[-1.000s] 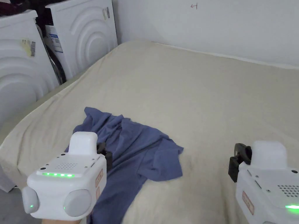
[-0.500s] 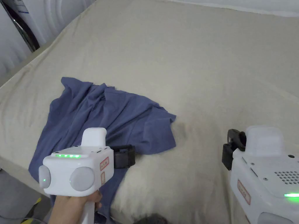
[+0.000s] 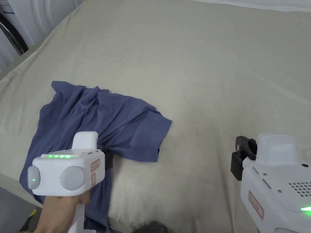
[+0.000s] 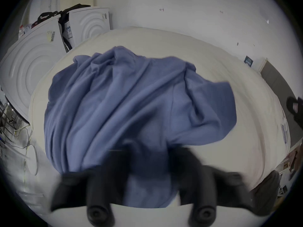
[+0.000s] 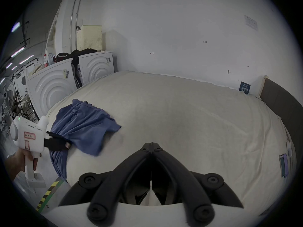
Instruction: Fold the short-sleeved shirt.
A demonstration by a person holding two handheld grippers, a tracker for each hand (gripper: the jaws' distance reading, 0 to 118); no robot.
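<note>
Your left tool (image 3: pixel 107 159) now grips the blue shirt (image 3: pixel 100 121), dragged toward 8 o'clock on the bed (image 3: pixel 212 75); your right tool (image 5: pixel 151 146), jaws together and empty, hovers at 4 o'clock.

A laundry-test workroom is showing: washing machines (image 5: pixel 49 89) standing at ten o'clock beside a bed (image 5: pixel 180 116), hazard-taped floor (image 5: pixel 49 191).

The blue short-sleeved shirt (image 3: pixel 100 121) is lying crumpled on the cream bed cover (image 3: pixel 212 75) near its left front corner, its cloth gathering in long folds toward the near edge, one sleeve spreading flat to the right, its lower part hanging over the edge.
</note>
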